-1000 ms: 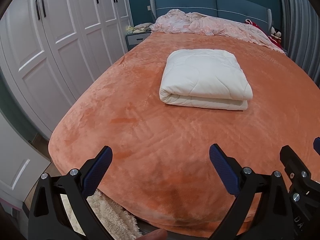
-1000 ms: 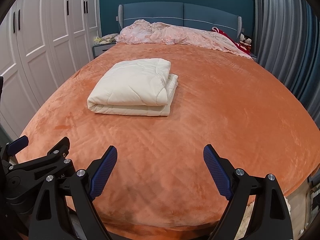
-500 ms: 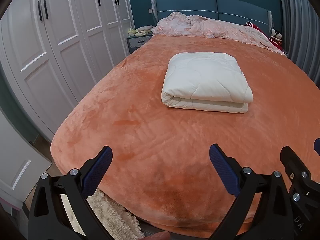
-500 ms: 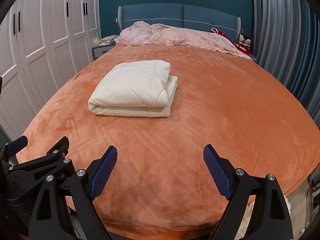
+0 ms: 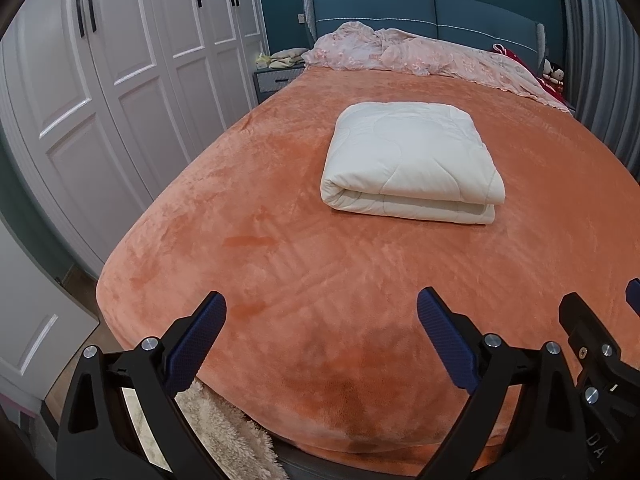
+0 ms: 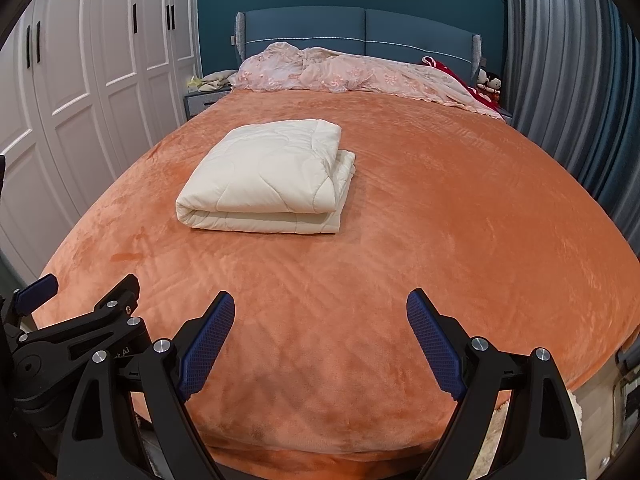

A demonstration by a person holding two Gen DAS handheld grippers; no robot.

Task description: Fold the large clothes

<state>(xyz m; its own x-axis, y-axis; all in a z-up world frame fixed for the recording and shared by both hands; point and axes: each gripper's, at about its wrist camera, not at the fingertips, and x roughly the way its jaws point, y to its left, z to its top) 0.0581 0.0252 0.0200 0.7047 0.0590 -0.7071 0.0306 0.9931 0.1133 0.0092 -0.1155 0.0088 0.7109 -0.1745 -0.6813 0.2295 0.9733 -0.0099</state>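
Along the left side of the room stands a white wardrobe [image 5: 120, 92], and beside it the bed's orange blanket [image 5: 320, 280] spreads wide, with a crumpled pink cover [image 6: 344, 70] heaped at the headboard end. Low at the foot of the bed the left gripper [image 5: 322, 334] hangs with its jaws spread wide and nothing between them; just to its right, the right gripper [image 6: 320, 334] is likewise released and empty, both aimed down toward the blanket. Well apart from both, toward the middle of the bed, lies the cream quilt [image 5: 412, 162], resting flat on the orange blanket. It looks already folded into a thick, tidy rectangle of stacked layers, with a rounded fold along the near-left edge and looser layered edges showing on its right side; the quilted stitching suggests soft, springy padding. Judging by this, the folding seems essentially finished, so the step in hand is probably just to stay clear or make a last tidy. If another touch is wanted, it would be best to approach from the layered right edge, pinch all layers together, and press lightly so the puffy stack does not spring open or slide on the plush surface.
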